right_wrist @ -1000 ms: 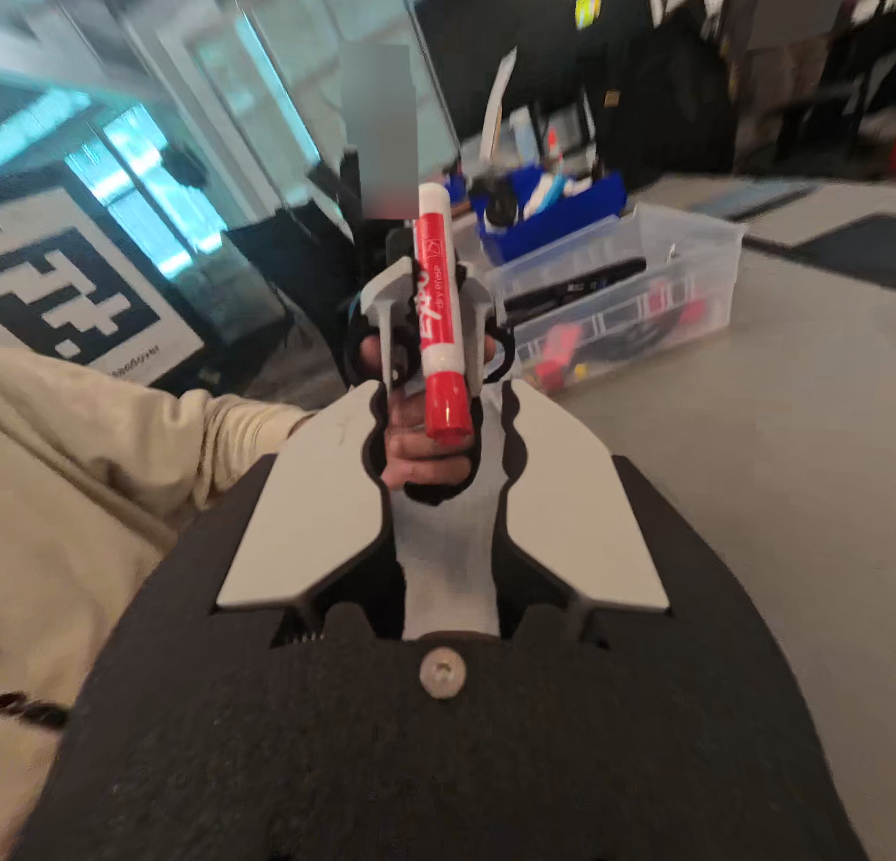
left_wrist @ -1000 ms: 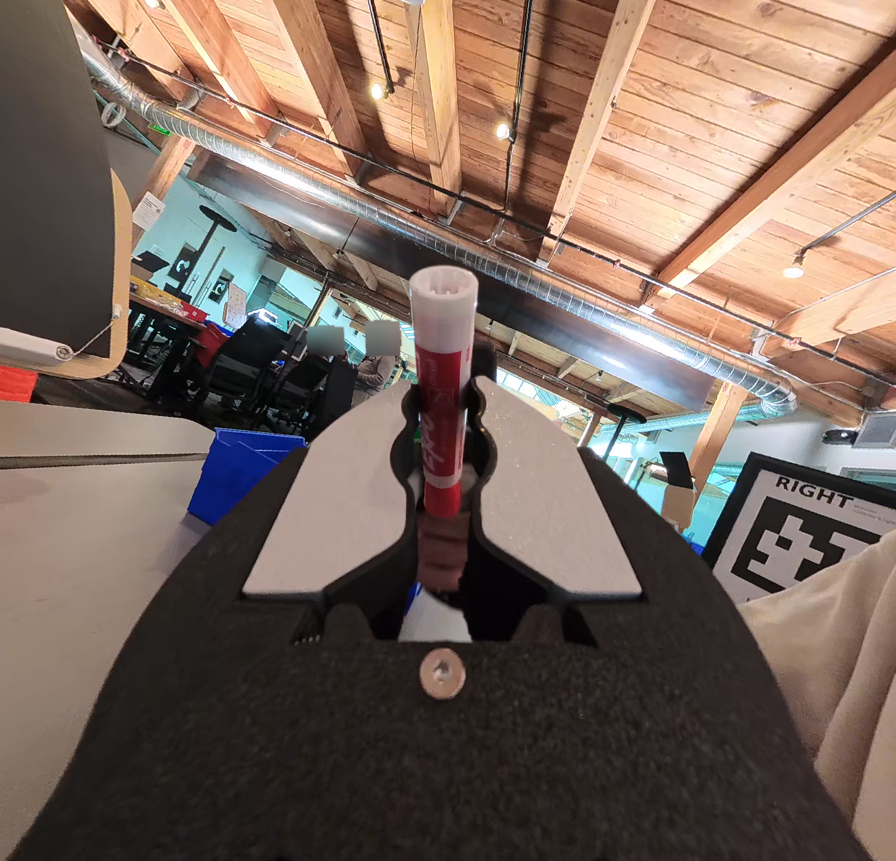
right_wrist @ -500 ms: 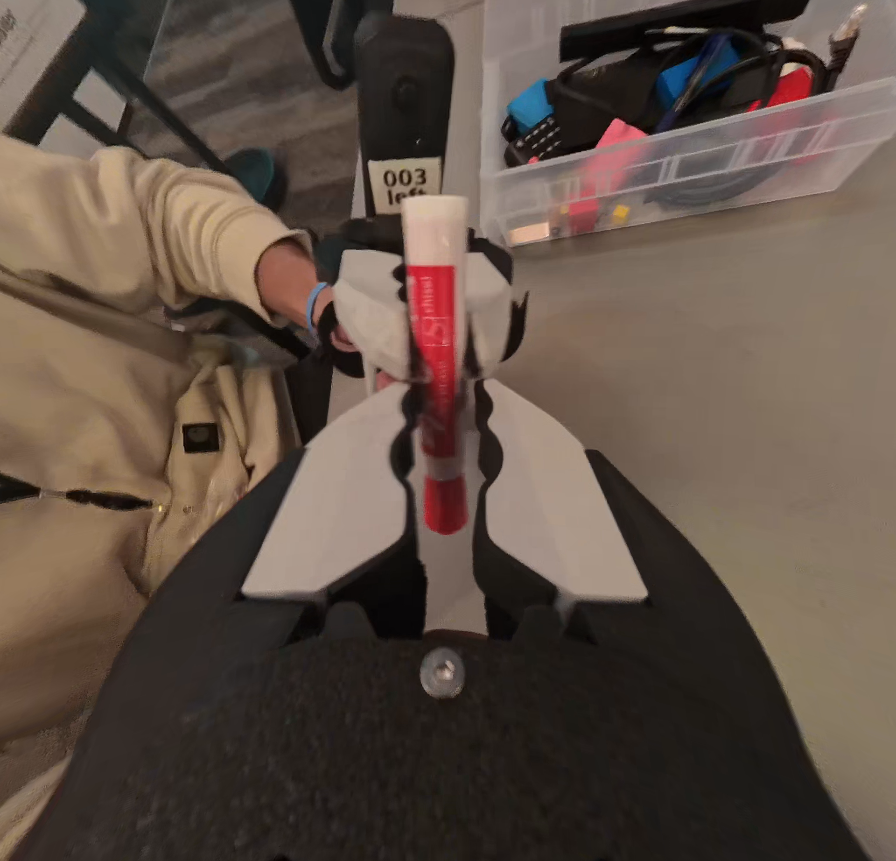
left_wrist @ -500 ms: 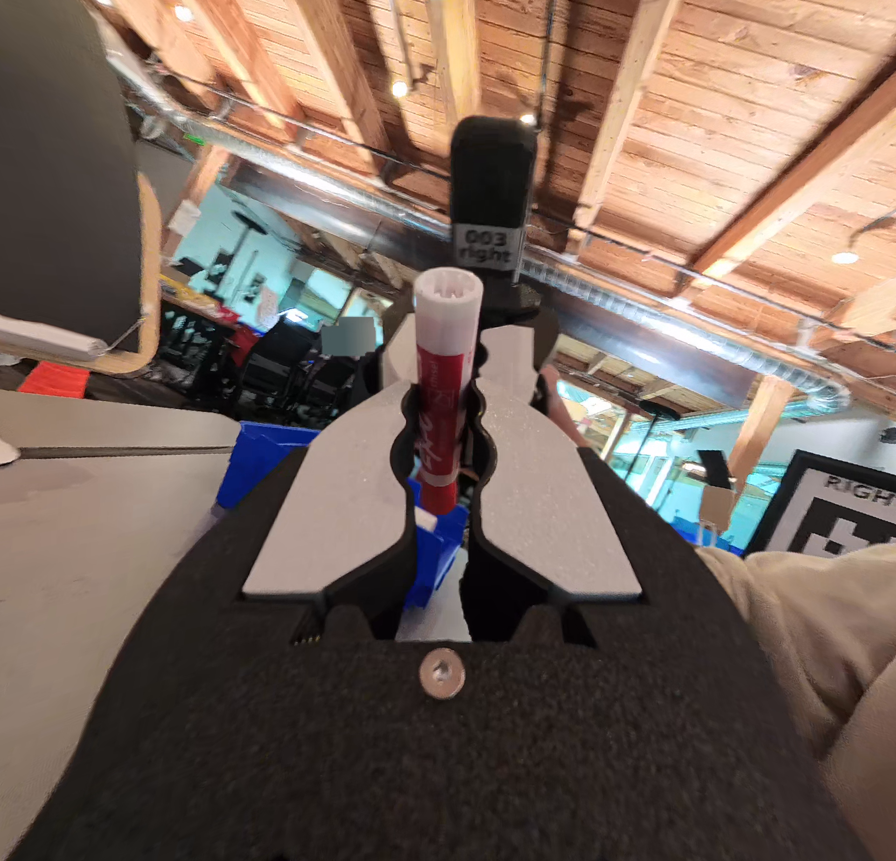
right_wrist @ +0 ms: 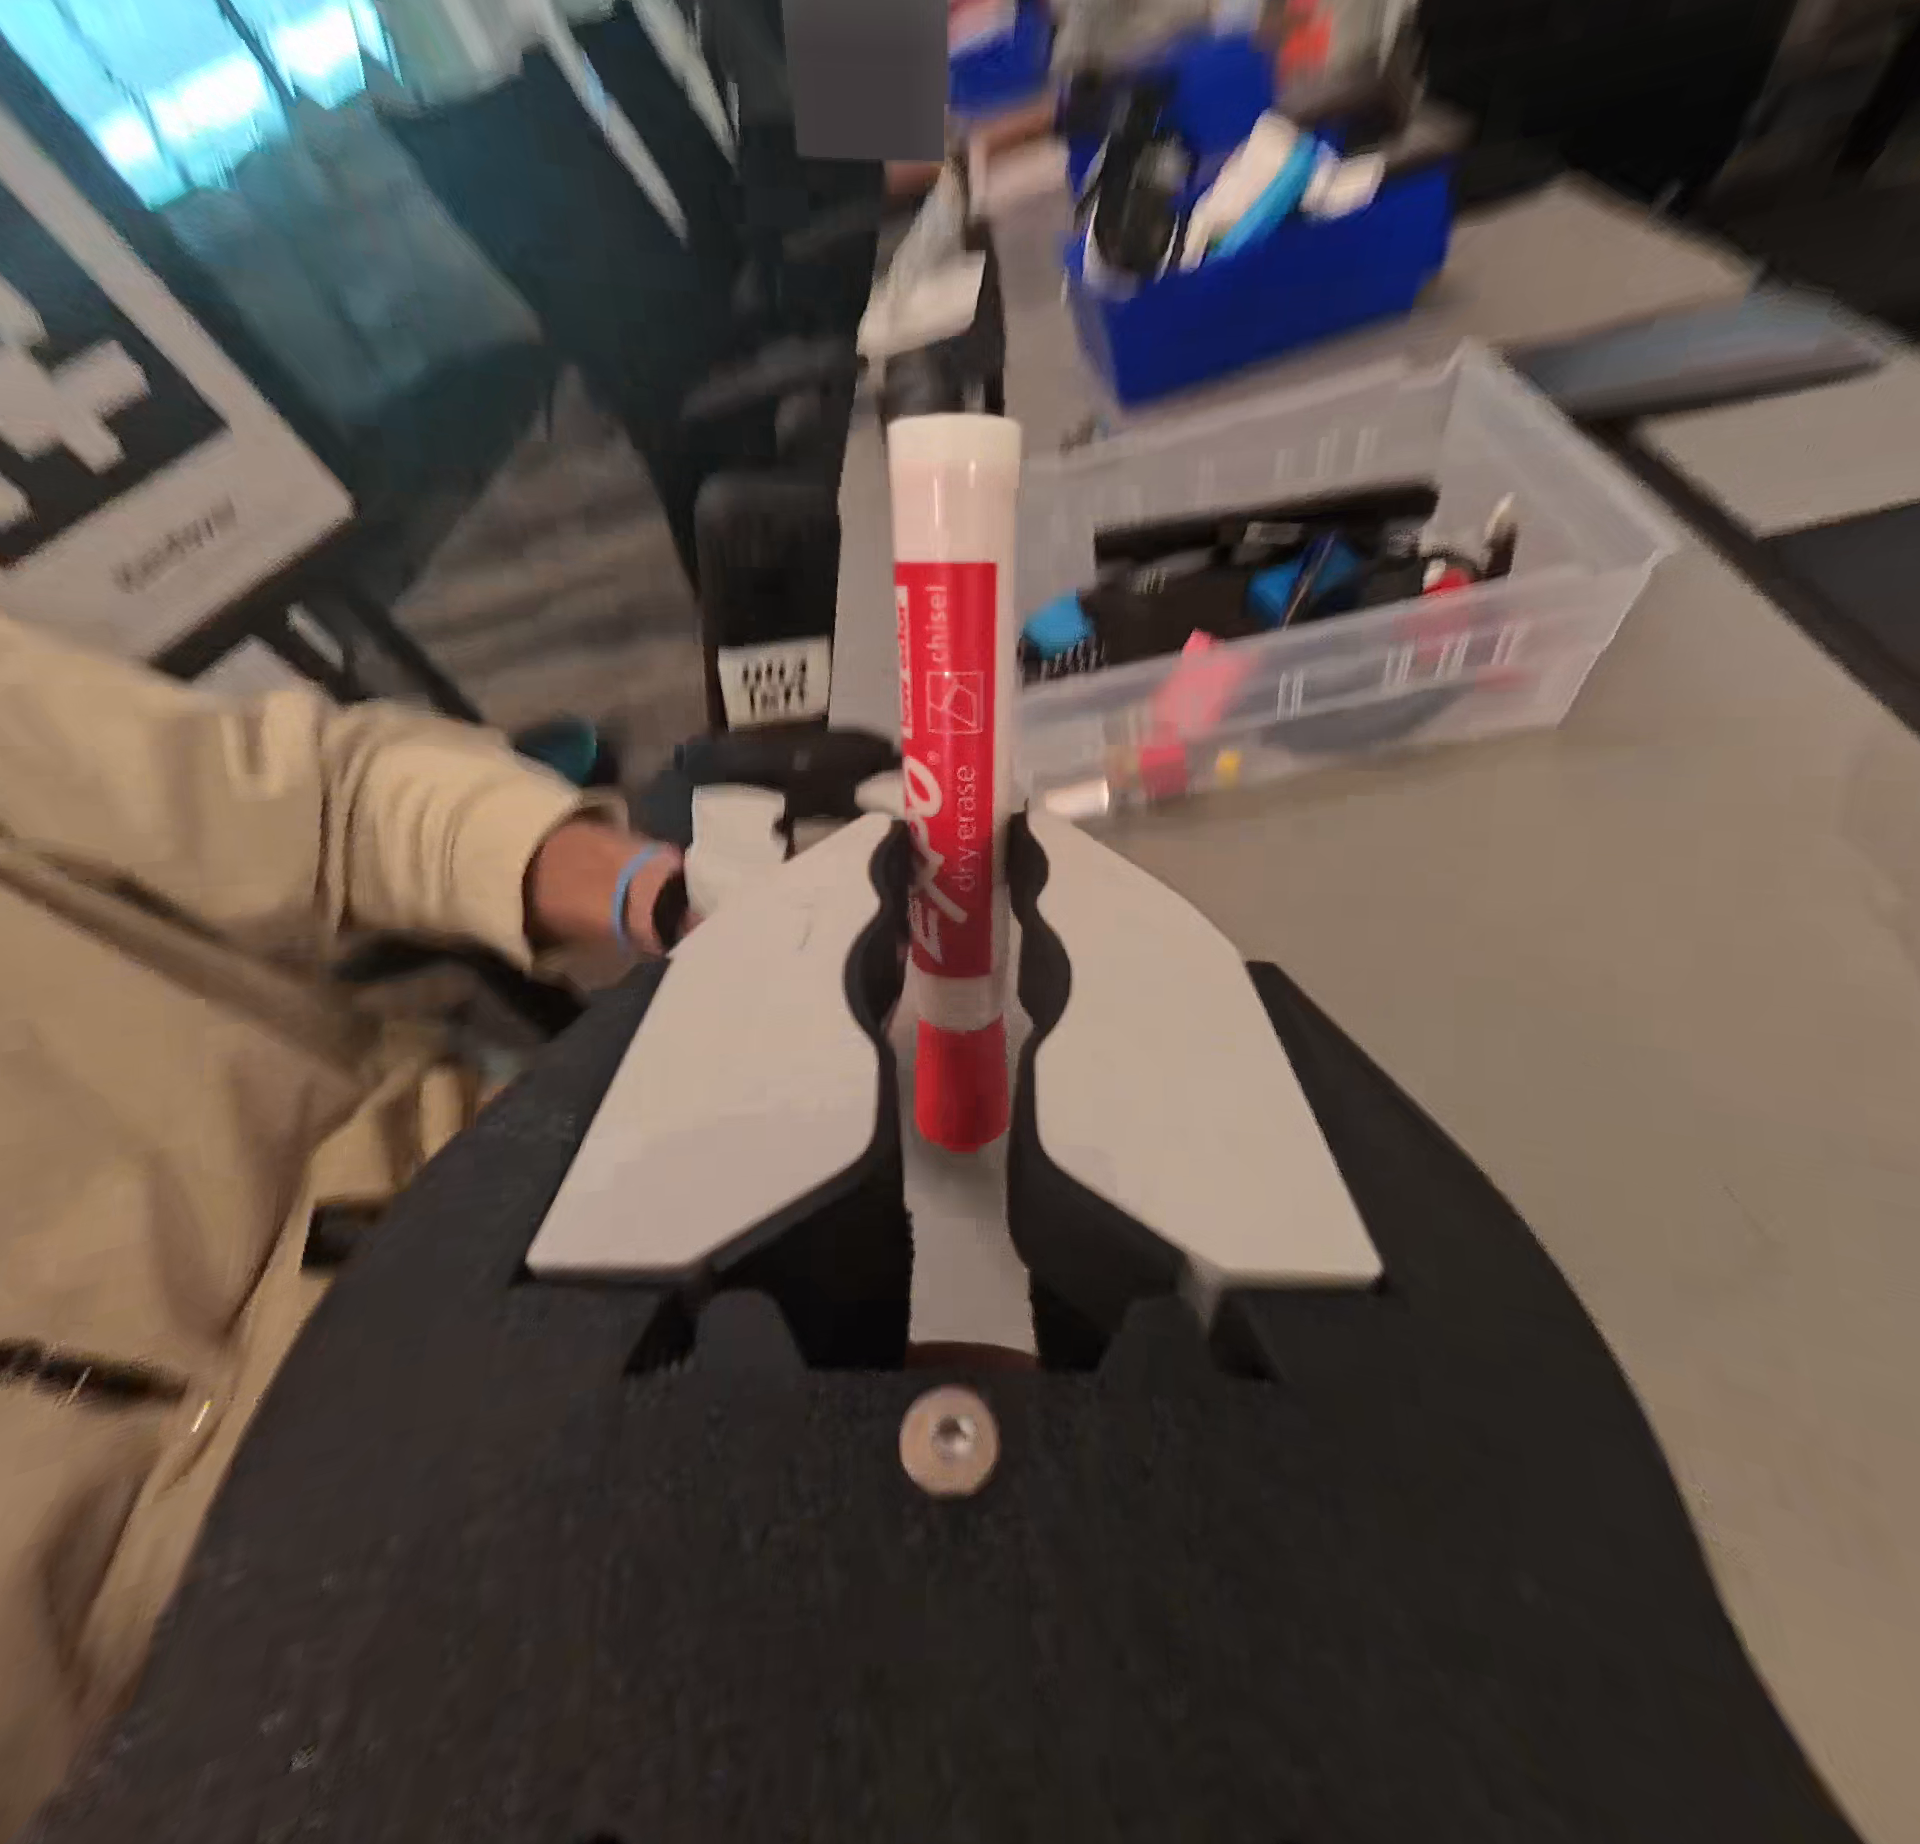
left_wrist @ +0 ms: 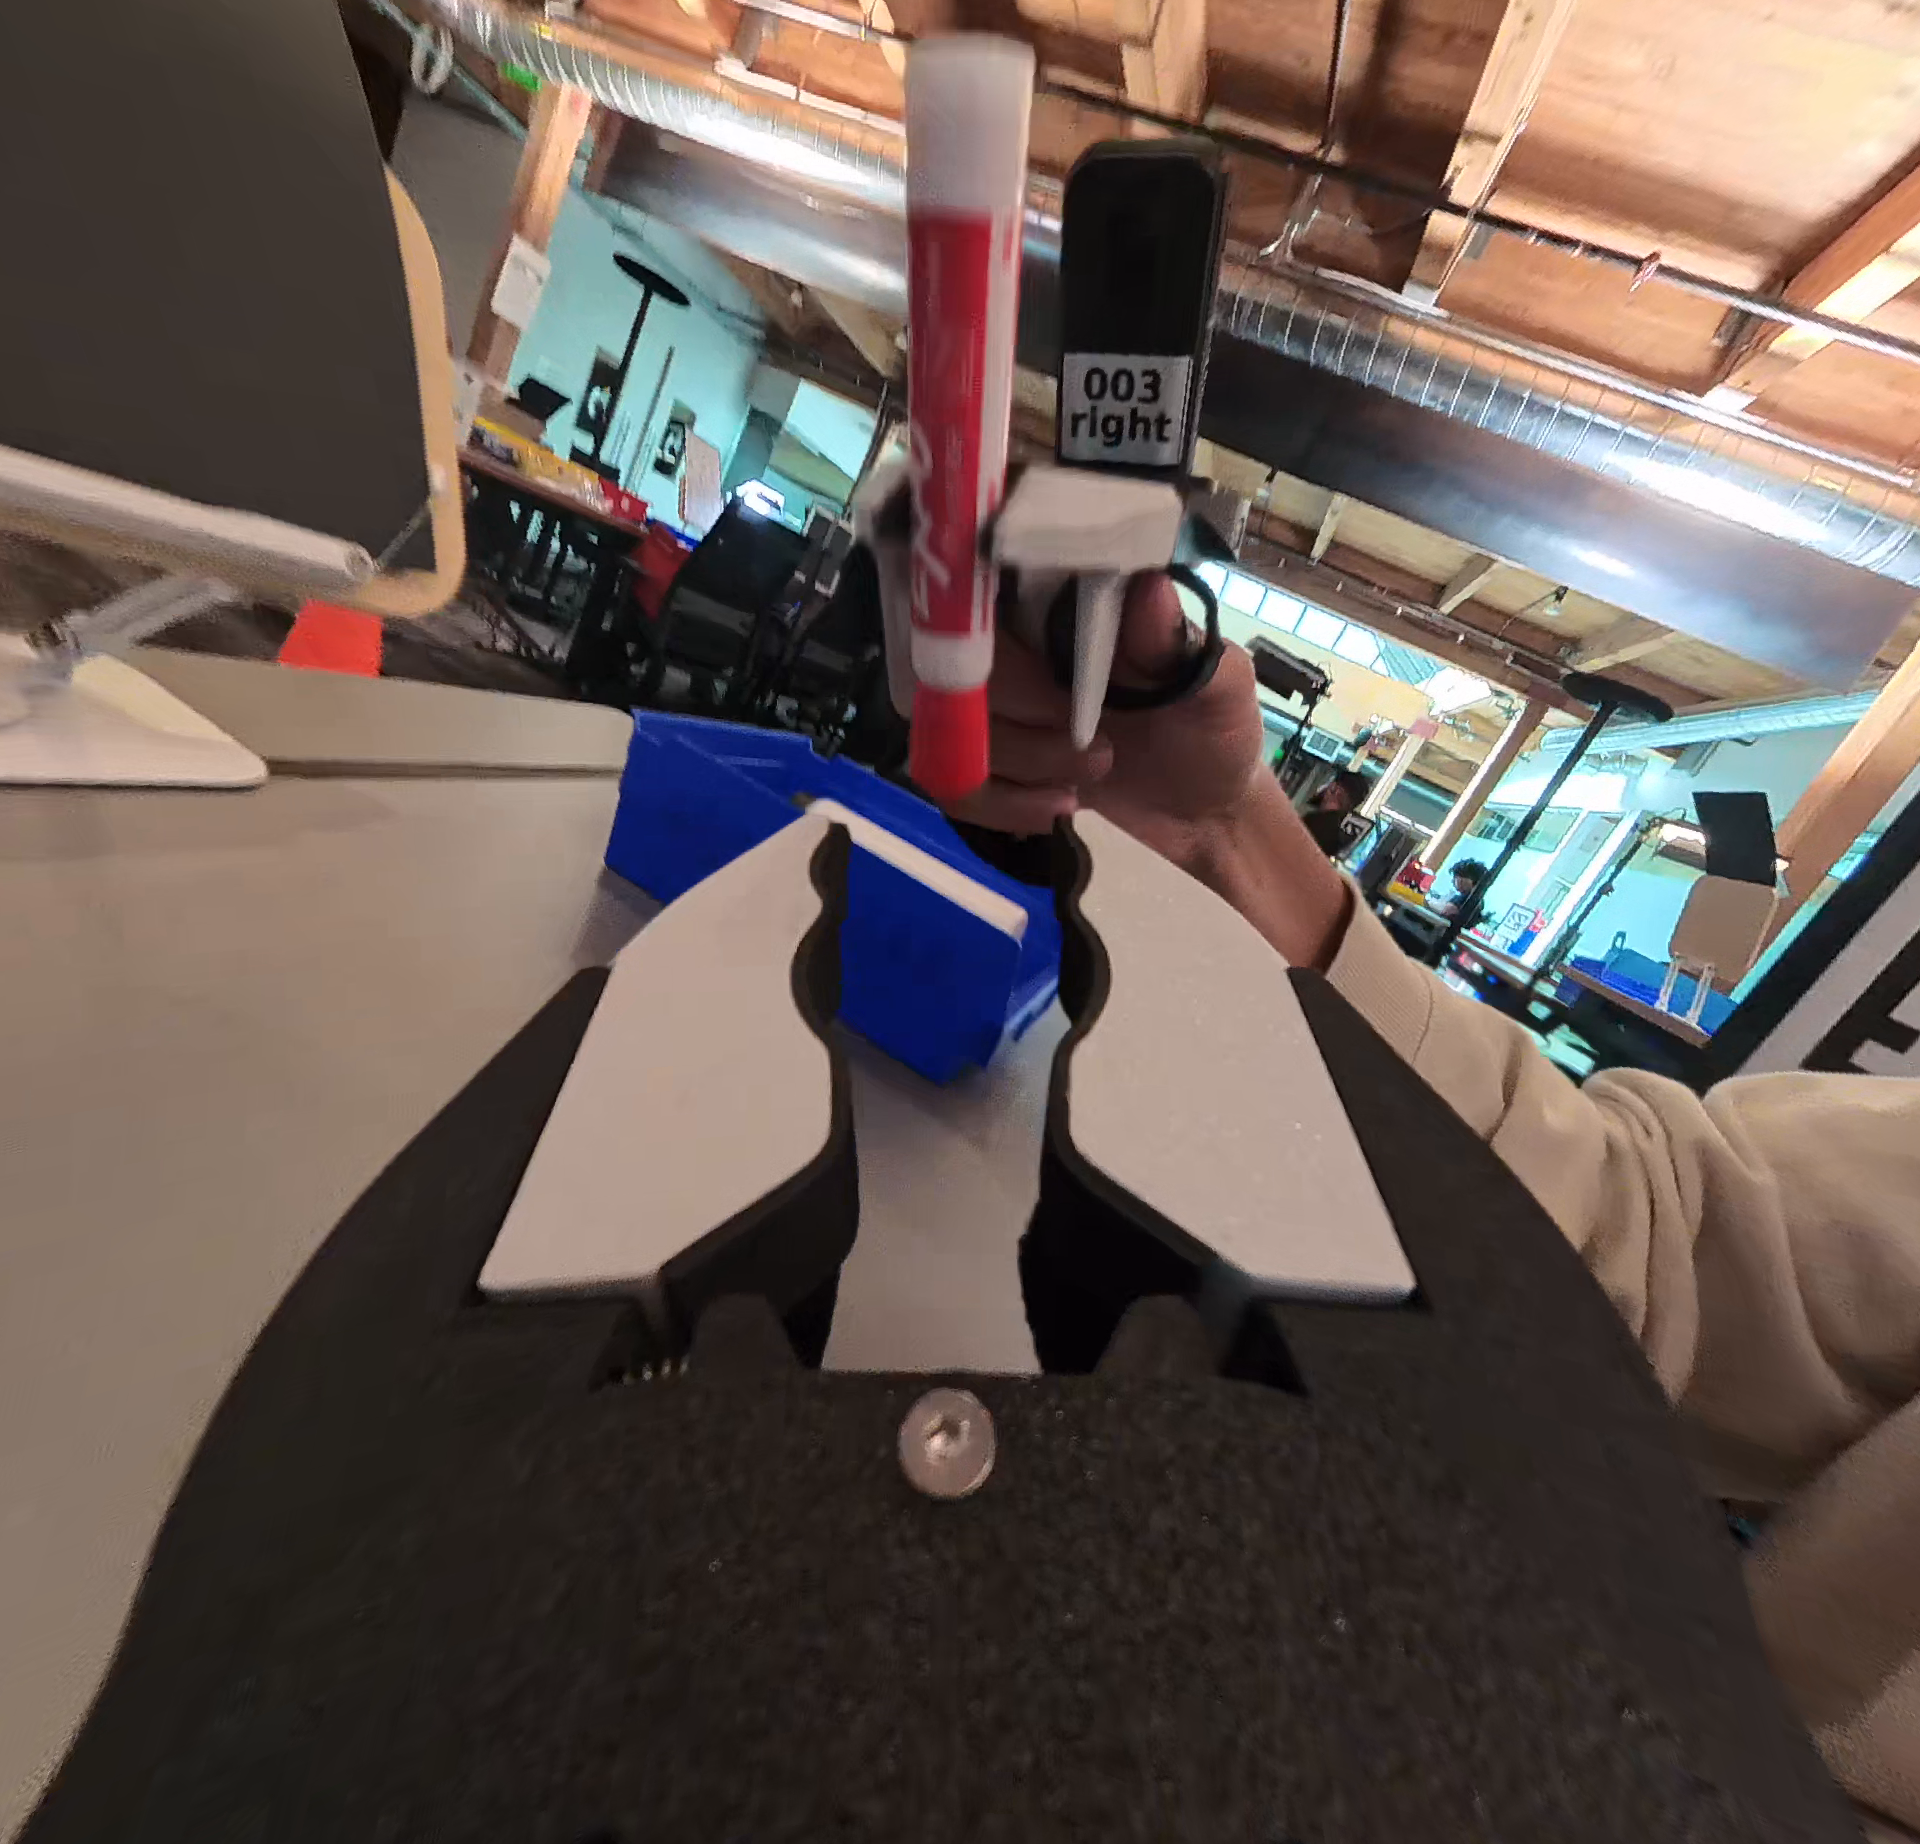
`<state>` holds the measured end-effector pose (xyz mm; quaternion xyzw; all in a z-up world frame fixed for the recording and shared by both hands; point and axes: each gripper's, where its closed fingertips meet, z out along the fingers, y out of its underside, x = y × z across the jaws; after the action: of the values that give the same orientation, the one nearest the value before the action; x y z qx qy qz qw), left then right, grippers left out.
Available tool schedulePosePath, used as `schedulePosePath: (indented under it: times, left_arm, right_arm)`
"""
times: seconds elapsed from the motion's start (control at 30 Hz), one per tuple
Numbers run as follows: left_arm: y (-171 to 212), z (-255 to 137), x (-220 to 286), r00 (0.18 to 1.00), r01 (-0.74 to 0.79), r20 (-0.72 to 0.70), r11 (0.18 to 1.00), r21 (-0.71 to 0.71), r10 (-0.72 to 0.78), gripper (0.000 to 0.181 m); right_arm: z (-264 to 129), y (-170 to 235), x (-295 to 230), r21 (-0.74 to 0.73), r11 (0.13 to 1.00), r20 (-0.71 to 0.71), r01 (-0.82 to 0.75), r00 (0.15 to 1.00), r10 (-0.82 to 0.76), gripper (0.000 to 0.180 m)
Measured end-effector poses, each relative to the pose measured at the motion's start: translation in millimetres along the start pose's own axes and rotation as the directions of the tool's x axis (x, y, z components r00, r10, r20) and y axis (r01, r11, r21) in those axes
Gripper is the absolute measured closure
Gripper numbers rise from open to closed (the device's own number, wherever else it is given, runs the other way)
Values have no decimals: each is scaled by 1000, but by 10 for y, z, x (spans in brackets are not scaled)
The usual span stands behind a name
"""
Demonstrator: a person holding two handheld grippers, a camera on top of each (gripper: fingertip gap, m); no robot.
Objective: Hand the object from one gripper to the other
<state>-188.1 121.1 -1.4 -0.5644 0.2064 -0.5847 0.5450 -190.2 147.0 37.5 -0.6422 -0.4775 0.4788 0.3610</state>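
A red dry-erase marker (right_wrist: 951, 651) with a white end and a red cap stands upright between my right gripper's (right_wrist: 956, 844) jaws, which are shut on its barrel, cap end toward the camera. In the left wrist view the same marker (left_wrist: 948, 392) shows held by the right gripper (left_wrist: 940, 537), just beyond and above my left gripper (left_wrist: 948, 844). The left gripper is open and empty, its jaws apart and not touching the marker. It also shows blurred in the right wrist view (right_wrist: 748, 838), to the left of the marker.
A grey table (left_wrist: 260, 963) lies under both grippers. A blue bin (left_wrist: 790, 828) sits just behind the left fingers. A clear plastic box (right_wrist: 1351, 589) of cables and a blue bin (right_wrist: 1268, 288) stand farther off. A cream sleeve (left_wrist: 1558, 1171) is at the right. About 5 centimetres separates my left fingertips from my right.
The left gripper has opened and let go of the marker. The right gripper has shut on it and holds it alone. The two grippers have drawn apart.
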Motion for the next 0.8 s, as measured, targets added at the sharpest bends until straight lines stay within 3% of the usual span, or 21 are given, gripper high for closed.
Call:
schedulePosePath:
  times: [0.03,0.13,0.23,0.37,0.6,0.67,0.73,0.8]
  left_arm:
    - [74,-1,19,1000,16,3,999,-28,-16,143]
    - [235,5,23,997,71,5,989,-129,-71,143]
    - [370,-32,-60,998,68,2,964,-258,-70,142]
    - [601,-103,-165,998,-58,-34,895,-442,47,136]
    - [681,-42,-185,977,-207,-55,858,-469,205,137]
    - [749,-26,-160,972,-229,-66,843,-487,226,142]
    - [792,-14,-117,966,-255,-87,830,-497,244,160]
    - [806,-1,-115,961,-267,-79,819,-508,264,160]
  right_arm:
    - [3,-44,-2,118,993,-12,-13,1000,15,161]
    - [-61,-31,-6,447,891,2,-81,996,89,161]
    - [-119,196,-53,605,789,39,-103,994,99,161]
    - [-35,456,-57,580,812,2,-58,998,70,161]
    - [124,563,-107,554,829,49,-72,997,54,161]
    - [181,596,-112,539,839,51,-72,997,52,161]
    - [226,623,-124,528,845,63,-77,997,51,161]
    - [229,630,-126,533,844,60,-66,997,41,161]
